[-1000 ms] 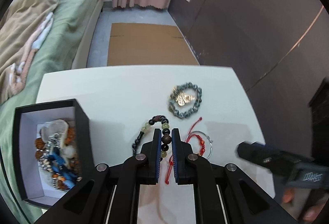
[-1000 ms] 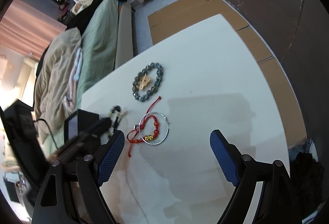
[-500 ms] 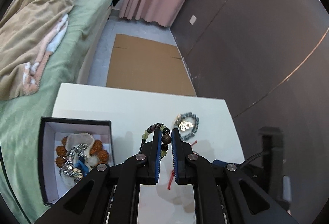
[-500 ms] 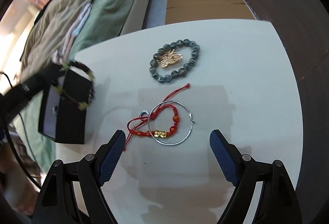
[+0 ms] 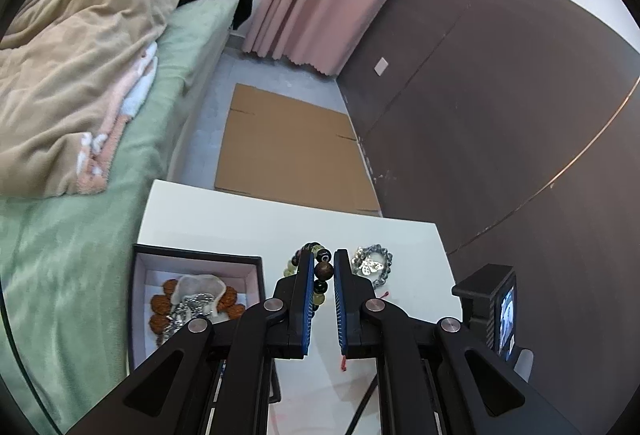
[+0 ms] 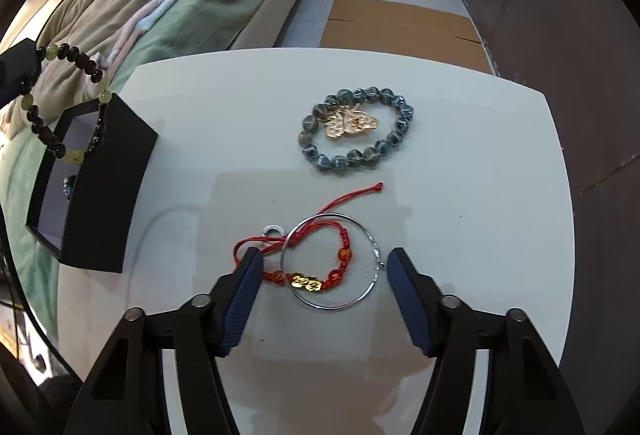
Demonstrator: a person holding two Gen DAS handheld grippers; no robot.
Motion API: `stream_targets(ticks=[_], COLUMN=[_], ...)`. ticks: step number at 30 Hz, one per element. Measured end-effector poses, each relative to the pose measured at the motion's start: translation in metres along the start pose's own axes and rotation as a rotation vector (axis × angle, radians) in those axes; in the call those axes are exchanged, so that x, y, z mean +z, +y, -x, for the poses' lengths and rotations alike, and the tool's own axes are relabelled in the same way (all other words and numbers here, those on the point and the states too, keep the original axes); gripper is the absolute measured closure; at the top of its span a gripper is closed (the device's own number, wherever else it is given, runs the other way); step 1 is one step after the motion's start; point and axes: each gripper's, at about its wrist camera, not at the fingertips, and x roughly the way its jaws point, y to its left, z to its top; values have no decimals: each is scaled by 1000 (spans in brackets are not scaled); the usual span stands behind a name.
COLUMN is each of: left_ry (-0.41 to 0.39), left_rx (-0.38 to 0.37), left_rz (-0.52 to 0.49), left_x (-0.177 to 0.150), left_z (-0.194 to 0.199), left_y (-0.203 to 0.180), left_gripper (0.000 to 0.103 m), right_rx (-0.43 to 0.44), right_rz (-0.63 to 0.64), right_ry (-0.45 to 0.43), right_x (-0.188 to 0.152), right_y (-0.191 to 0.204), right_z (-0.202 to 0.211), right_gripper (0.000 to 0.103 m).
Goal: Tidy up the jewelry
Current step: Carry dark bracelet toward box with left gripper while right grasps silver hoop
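My left gripper is shut on a dark and pale-green bead bracelet and holds it in the air, right of the black jewelry box. In the right wrist view that bracelet hangs above the box. My right gripper is open, low over the white table, its fingers either side of a red cord bracelet and a silver hoop. A blue-grey bead bracelet with a gold charm lies further back.
The box holds several pieces of jewelry. A bed with green sheet and beige blanket stands left of the table. Flat cardboard lies on the floor behind. A dark wall runs along the right.
My left gripper has lifted the dark bead bracelet off the table and carried it left toward the box. My right gripper has come down closer over the red cord bracelet and hoop.
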Motion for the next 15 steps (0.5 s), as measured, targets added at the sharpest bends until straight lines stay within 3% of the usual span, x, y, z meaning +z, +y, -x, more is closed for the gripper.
stream_targets(ticks=[9,15], left_ry=[-17,-29], left_rx=[5,20], left_rz=[4,10], left_x=[-6,-8], left_z=[20,40], left_y=[9,20], left_gripper=[93,93], right_rx=[26,132], right_rz=[-39,-120], right_ry=[-15,-121], right_x=[-9,-10], right_y=[-2,-8], right_z=[9,38], right_gripper=[57,57])
